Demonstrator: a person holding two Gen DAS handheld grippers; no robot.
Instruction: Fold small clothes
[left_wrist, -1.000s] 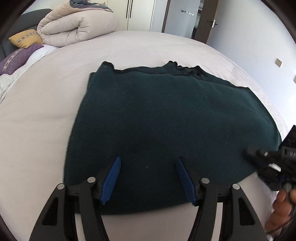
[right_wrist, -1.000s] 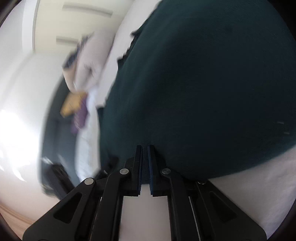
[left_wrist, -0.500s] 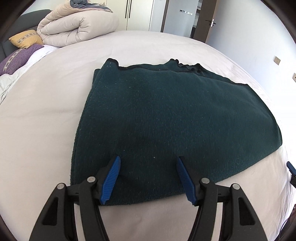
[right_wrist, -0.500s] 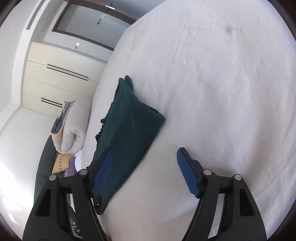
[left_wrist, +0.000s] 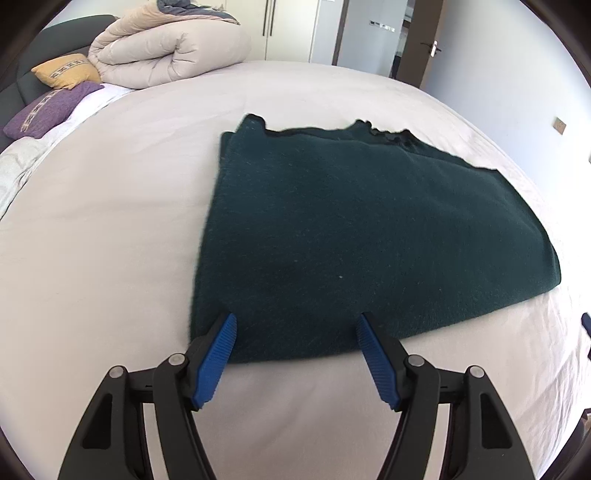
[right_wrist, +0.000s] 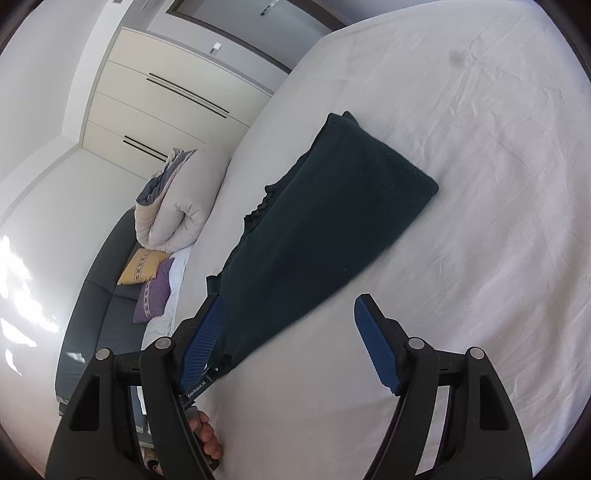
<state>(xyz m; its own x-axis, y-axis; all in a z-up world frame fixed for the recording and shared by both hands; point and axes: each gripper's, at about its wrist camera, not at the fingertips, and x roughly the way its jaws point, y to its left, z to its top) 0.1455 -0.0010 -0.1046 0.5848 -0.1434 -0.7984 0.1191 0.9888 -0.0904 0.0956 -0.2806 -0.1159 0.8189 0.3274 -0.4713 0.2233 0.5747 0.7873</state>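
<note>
A dark green knit garment (left_wrist: 369, 236) lies folded flat on the white bed sheet (left_wrist: 110, 221). It also shows in the right wrist view (right_wrist: 325, 229). My left gripper (left_wrist: 295, 325) is open and empty, its blue pads (left_wrist: 218, 354) just above the garment's near edge. My right gripper (right_wrist: 288, 314) is open and empty, held above the sheet to the right of the garment, tilted on its side. A small part of the right gripper shows at the right edge of the left wrist view (left_wrist: 585, 325).
A rolled beige duvet (left_wrist: 170, 48) and yellow (left_wrist: 66, 70) and purple (left_wrist: 51, 107) pillows lie at the head of the bed. Wardrobe doors (right_wrist: 177, 92) and a door (left_wrist: 424, 40) stand beyond. A hand (right_wrist: 207, 435) shows under the right gripper.
My right gripper has opened, let go of the garment and drawn back to the right. The left gripper has pulled back slightly, staying open.
</note>
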